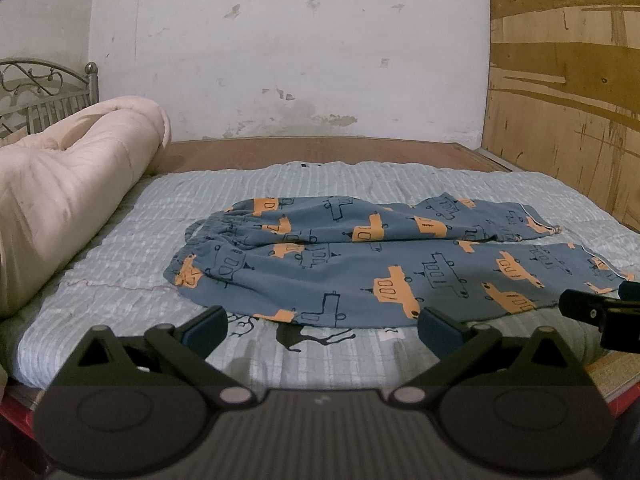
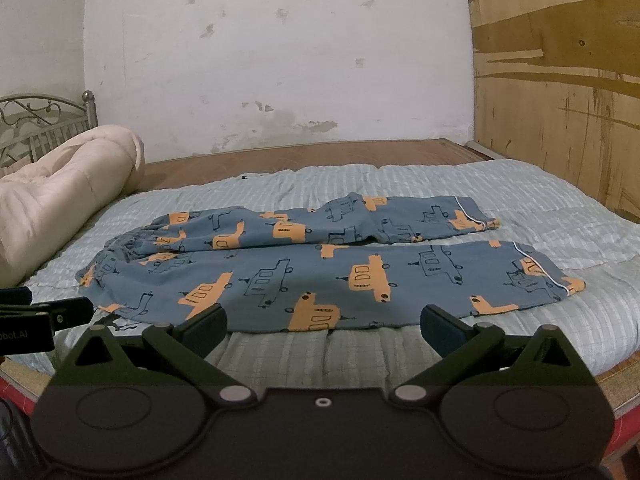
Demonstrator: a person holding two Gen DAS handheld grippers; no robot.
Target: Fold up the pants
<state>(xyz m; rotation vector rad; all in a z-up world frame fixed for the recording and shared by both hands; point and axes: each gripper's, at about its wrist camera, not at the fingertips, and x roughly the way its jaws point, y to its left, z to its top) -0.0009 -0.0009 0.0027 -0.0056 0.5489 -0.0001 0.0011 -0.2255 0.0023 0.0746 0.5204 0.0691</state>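
Blue pants [image 1: 352, 256] with orange and outlined car prints lie spread flat on the bed, waistband to the left, both legs running to the right; they also show in the right wrist view [image 2: 320, 268]. My left gripper [image 1: 322, 326] is open and empty, just in front of the pants' near edge. My right gripper [image 2: 322, 324] is open and empty, also at the near edge, further right. The right gripper's tip shows at the right edge of the left wrist view [image 1: 592, 308]. The left gripper's tip shows at the left edge of the right wrist view [image 2: 60, 314].
A light blue quilted blanket [image 2: 520, 200] covers the bed. A rolled cream duvet [image 1: 68, 200] lies at the left by a metal headboard [image 1: 44, 92]. A white wall is behind, a plywood panel [image 2: 560, 100] at the right. Bare brown bed board [image 1: 320, 152] shows behind.
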